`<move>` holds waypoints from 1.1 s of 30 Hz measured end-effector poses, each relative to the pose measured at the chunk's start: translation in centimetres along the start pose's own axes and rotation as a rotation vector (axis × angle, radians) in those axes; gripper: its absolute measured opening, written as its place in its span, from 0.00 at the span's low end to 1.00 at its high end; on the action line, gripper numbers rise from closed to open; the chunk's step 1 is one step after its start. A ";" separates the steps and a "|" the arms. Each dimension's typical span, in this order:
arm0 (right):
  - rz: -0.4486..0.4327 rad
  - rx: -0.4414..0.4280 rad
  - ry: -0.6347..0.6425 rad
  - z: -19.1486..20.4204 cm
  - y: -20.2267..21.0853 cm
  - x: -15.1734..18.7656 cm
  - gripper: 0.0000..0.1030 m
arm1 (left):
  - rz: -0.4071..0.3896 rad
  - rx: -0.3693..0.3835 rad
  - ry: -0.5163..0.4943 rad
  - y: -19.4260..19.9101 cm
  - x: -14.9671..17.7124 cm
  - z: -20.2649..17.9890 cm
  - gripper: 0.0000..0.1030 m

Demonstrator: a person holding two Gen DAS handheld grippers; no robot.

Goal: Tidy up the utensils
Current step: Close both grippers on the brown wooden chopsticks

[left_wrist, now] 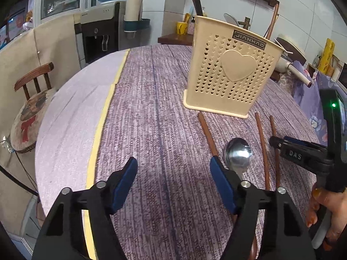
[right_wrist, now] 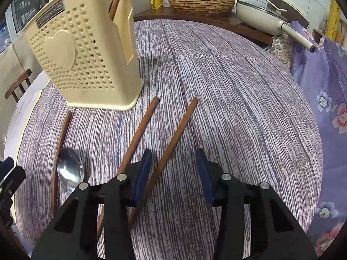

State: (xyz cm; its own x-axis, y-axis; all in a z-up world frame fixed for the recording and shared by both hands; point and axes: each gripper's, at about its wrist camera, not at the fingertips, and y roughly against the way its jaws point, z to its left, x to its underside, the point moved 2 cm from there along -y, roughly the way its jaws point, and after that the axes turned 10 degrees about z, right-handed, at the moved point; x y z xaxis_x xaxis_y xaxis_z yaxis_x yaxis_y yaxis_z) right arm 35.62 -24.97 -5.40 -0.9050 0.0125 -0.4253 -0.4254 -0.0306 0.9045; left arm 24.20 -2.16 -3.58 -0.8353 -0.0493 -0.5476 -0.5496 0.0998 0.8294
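Tongs first: the left gripper (left_wrist: 173,173) has its blue-padded fingers wide apart and holds nothing; it hangs over the purple tablecloth (left_wrist: 151,108), and its right finger (left_wrist: 219,173) is just in front of the steel spoon (left_wrist: 238,153). The right gripper (right_wrist: 172,169) is also spread apart and empty, low over the cloth, with one brown chopstick (right_wrist: 173,138) running between its fingers and a second chopstick (right_wrist: 141,130) passing beside its left finger (right_wrist: 143,171).

The spoon is shiny metal, with its bowl facing up and its handle going back under the left gripper. A third chopstick (left_wrist: 208,134) lies just to the left of the spoon. All three chopsticks are dark brown wood, lying flat, and their far ends point toward the holder.

The utensil holder (left_wrist: 229,71) is cream plastic, upright on the cloth, with small heart-shaped holes, one big raised heart and a dark label. In the right wrist view, one brown stick (right_wrist: 113,5) shows inside it, behind the side opening.

On the wooden ledge behind are a woven basket (right_wrist: 201,0), a yellow cup (right_wrist: 157,1) and a cream pan (right_wrist: 260,17).
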 end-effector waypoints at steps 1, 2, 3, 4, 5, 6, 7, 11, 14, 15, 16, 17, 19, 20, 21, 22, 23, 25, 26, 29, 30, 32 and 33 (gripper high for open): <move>0.000 -0.010 -0.011 -0.2 -0.1 -0.3 0.37 | 0.009 0.011 -0.002 -0.1 -0.3 -0.1 0.61; 0.000 -0.019 -0.023 -0.4 -0.2 -0.5 0.36 | 0.017 0.022 -0.005 -0.3 -0.6 -0.4 0.60; 0.001 -0.023 -0.032 -0.5 -0.2 -0.7 0.34 | 0.024 0.030 -0.012 -0.5 -1.0 -0.6 0.58; -0.001 -0.031 -0.046 -0.6 -0.3 -0.8 0.32 | 0.031 0.034 -0.019 -0.8 -1.4 -0.9 0.56; -0.005 -0.041 -0.056 -0.8 -0.3 -0.9 0.31 | 0.037 0.036 -0.022 -1.0 -1.7 -1.0 0.55; -0.007 -0.040 -0.062 -0.8 -0.4 -1.0 0.28 | 0.043 0.039 -0.026 -1.3 -2.1 -1.3 0.53; -0.008 -0.040 -0.066 -0.8 -0.4 -1.1 0.26 | 0.052 0.047 -0.030 -1.7 -2.5 -1.6 0.51; -0.009 -0.063 -0.096 -1.3 -0.5 -1.3 0.23 | 0.082 0.041 -0.040 -3.1 -3.7 -2.3 0.44; -0.010 -0.062 -0.100 -1.3 -0.7 -1.6 0.22 | 0.102 0.041 -0.032 -4.0 -4.2 -2.5 0.40; -0.011 -0.059 -0.099 -1.3 -0.7 -1.8 0.22 | 0.108 0.041 -0.028 -4.2 -4.4 -2.6 0.39; -0.012 -0.054 -0.097 -1.2 -0.7 -1.8 0.22 | 0.113 0.039 -0.025 -4.4 -4.5 -2.7 0.38; -0.013 -0.050 -0.094 -1.1 -0.7 -1.8 0.22 | 0.115 0.039 -0.024 -4.6 -4.6 -2.8 0.37; -0.015 -0.044 -0.092 -1.0 -0.8 -1.8 0.22 | 0.118 0.033 -0.025 -4.8 -4.7 -3.0 0.36; -0.017 -0.045 -0.093 -1.0 -0.8 -1.9 0.22 | 0.121 0.031 -0.028 -4.8 -4.6 -3.1 0.35; -0.018 -0.049 -0.097 -1.0 -0.9 -2.0 0.22 | 0.124 0.028 -0.030 -5.0 -4.6 -3.3 0.34; -0.018 -0.053 -0.100 -1.3 -1.0 -2.1 0.22 | 0.126 0.025 -0.030 -5.1 -4.6 -3.4 0.33; -0.019 -0.055 -0.104 -1.3 -1.1 -2.1 0.21 | 0.128 0.022 -0.028 -5.3 -4.6 -3.4 0.33; -0.019 -0.051 -0.106 -1.2 -1.2 -2.2 0.20 | 0.135 0.018 -0.025 -5.7 -4.6 -3.5 0.31; -0.019 -0.053 -0.110 -1.3 -1.2 -2.3 0.19 | 0.139 0.015 -0.023 -5.8 -4.5 -3.6 0.31; -0.019 -0.054 -0.115 -1.2 -1.3 -2.5 0.19 | 0.129 -0.003 -0.033 -5.9 -4.6 -3.8 0.30; -0.020 -0.054 -0.120 -1.2 -1.4 -2.7 0.19 | 0.129 -0.006 -0.036 -5.9 -4.7 -3.9 0.30; -0.021 -0.053 -0.125 -1.2 -1.5 -2.9 0.18 | 0.127 -0.021 -0.040 -6.1 -4.9 -3.9 0.26; -0.021 -0.052 -0.128 -1.2 -1.6 -3.0 0.17 | 0.128 -0.027 -0.042 -6.1 -5.0 -4.1 0.23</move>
State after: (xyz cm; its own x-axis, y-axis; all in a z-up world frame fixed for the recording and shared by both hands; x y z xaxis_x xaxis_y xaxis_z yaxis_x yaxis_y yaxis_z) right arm 39.01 -26.16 -5.56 -0.8903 0.1406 -0.4331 -0.4464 -0.0809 0.8912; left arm 31.65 -6.58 -5.48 -0.8975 0.0041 -0.4410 -0.4395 0.0755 0.8951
